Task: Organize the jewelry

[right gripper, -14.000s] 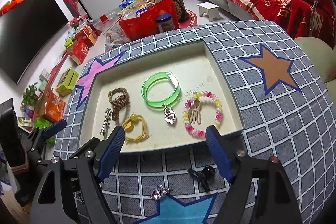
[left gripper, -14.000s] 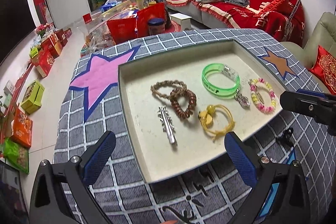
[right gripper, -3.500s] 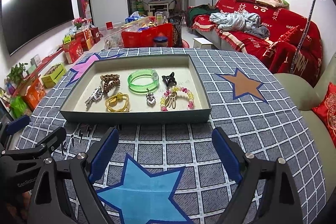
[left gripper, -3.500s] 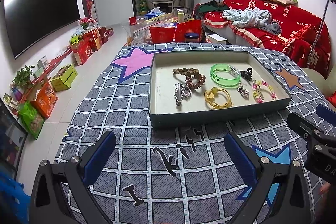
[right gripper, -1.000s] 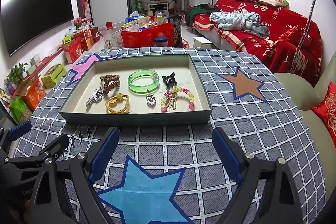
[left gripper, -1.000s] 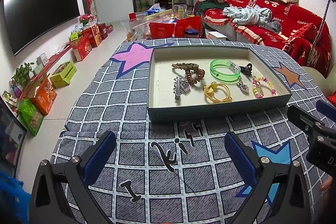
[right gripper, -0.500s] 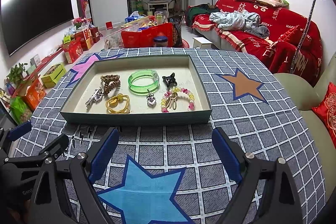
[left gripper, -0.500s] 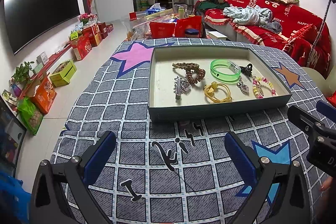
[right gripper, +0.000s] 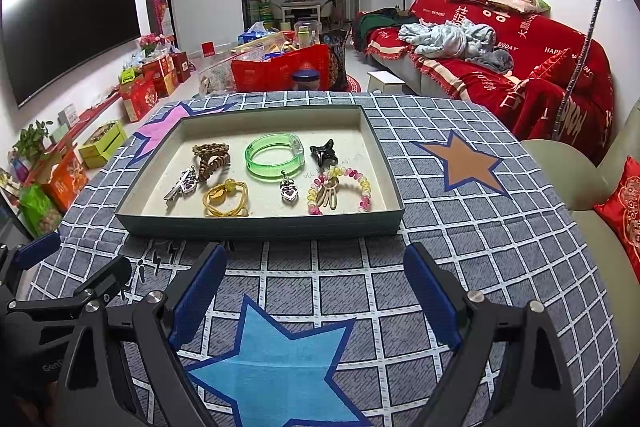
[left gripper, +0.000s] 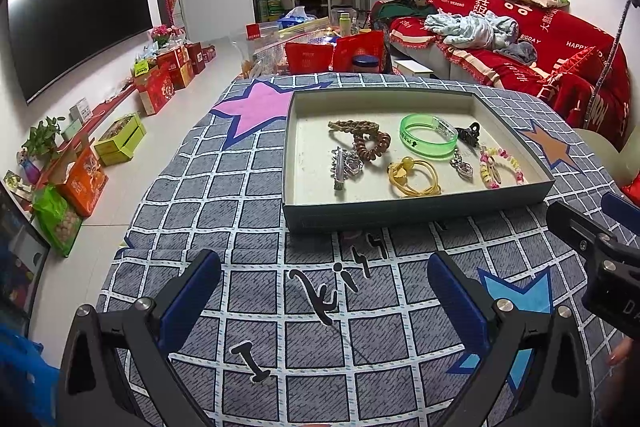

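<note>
Tray (right gripper: pixel 256 225) near mid-table on checked cloth (right gripper: pixel 460 227), open cloth all round. Inside, apart: green bangle (right gripper: pixel 274 157), black claw clip (right gripper: pixel 323 151), bead bracelet (right gripper: pixel 340 193), heart charm (right gripper: pixel 289 191), yellow hair tie (right gripper: pixel 225 202), brown coil ties (right gripper: pixel 212 157), silver clips (right gripper: pixel 182 183). Fine detail of clips unclear. Left gripper (left gripper: pixel 322 301) and right gripper (right gripper: pixel 316 297) short of tray's near wall, fingers wide, empty.

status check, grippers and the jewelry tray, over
Left gripper open, empty. Right gripper open, empty. Jewelry all in tray, green bangle included. Nothing in the way.
</note>
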The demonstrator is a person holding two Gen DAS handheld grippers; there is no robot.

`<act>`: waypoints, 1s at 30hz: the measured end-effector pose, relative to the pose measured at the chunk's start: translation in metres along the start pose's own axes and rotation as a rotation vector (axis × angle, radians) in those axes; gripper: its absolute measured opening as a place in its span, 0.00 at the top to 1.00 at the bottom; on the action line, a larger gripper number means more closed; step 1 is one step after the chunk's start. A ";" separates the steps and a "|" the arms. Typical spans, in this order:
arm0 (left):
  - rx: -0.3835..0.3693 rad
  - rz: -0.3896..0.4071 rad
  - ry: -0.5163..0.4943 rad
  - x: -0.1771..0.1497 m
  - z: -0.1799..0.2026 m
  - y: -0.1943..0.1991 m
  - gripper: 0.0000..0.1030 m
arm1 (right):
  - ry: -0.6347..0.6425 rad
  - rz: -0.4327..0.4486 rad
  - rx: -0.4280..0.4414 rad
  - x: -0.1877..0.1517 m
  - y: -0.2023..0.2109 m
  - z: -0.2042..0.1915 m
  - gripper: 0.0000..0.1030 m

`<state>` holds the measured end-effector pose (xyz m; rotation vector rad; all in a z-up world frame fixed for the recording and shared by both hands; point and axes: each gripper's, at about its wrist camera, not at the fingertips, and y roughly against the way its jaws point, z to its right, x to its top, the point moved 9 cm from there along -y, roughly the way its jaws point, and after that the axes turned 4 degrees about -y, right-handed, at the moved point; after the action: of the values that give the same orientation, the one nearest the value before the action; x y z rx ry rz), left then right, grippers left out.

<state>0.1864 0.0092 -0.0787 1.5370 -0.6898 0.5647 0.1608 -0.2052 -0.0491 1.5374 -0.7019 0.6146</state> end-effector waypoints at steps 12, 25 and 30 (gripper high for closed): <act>-0.001 -0.002 0.003 -0.001 0.001 0.001 0.00 | 0.000 0.001 0.000 0.000 0.001 -0.001 0.11; 0.005 -0.006 0.008 0.000 -0.002 0.004 0.00 | -0.002 0.000 -0.001 0.001 0.002 -0.002 0.11; 0.006 -0.005 0.008 0.000 -0.003 0.003 0.00 | -0.001 -0.001 -0.001 0.001 0.002 -0.002 0.11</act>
<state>0.1842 0.0121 -0.0761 1.5409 -0.6786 0.5693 0.1599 -0.2037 -0.0473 1.5373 -0.7020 0.6133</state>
